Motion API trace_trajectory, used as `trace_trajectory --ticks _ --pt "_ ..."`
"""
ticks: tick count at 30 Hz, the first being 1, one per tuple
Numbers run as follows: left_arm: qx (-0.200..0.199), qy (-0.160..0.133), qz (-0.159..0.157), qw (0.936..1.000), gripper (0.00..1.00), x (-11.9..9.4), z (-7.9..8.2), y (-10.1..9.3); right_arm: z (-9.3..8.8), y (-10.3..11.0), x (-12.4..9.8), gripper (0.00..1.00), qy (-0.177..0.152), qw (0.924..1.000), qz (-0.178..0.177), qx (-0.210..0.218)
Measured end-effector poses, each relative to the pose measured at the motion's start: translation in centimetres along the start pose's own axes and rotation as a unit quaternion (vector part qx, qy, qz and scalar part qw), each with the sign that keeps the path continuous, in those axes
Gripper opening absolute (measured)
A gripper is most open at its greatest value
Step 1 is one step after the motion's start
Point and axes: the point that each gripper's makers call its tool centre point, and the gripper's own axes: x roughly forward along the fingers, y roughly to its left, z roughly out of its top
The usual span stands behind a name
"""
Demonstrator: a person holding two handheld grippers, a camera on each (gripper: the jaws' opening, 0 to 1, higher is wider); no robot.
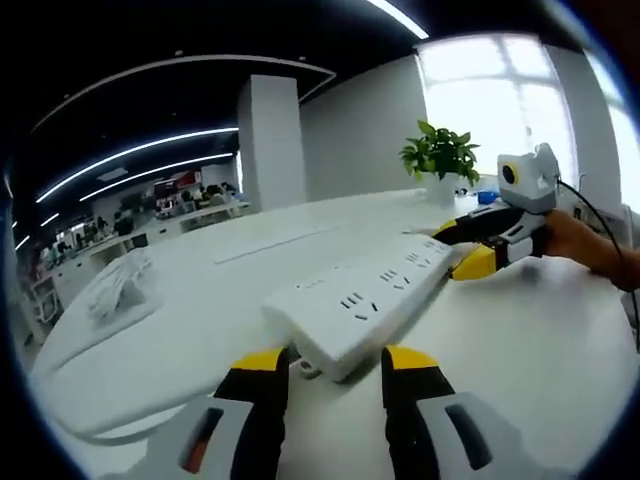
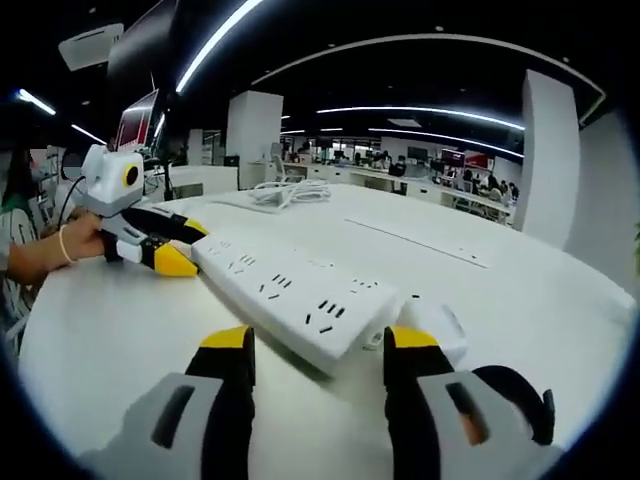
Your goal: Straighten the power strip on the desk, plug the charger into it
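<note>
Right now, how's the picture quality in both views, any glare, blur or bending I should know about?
Left gripper view: the window is blown out white, the plant beside it stays sharp, and the power strip is clear. Right gripper view: darker room, ceiling light strips curve from fisheye bending, the power strip is sharp, and the desk looks bowed.
</note>
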Motion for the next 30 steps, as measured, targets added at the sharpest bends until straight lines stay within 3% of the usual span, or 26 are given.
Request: trace_trajectory --ticks 10,18,30 --pt "-0.008 -0.005 -0.005 0.9999 0.32 0.20 0.16 -0.31 -0.17 0.09 0.31 0.46 -0.002 0.9996 0.014 0.024" --pt "0.007 -0.004 -0.001 1.0000 0.32 0.46 0.06 -0.17 -0.17 -0.47 0.29 0.39 -0.004 0.9993 -0.011 0.036" --pt "0.008 -0.010 -0.011 0.9999 0.31 0.91 0.27 -0.19 -0.22 -0.63 0.08 0.38 0.002 0.9982 -0.033 0.050"
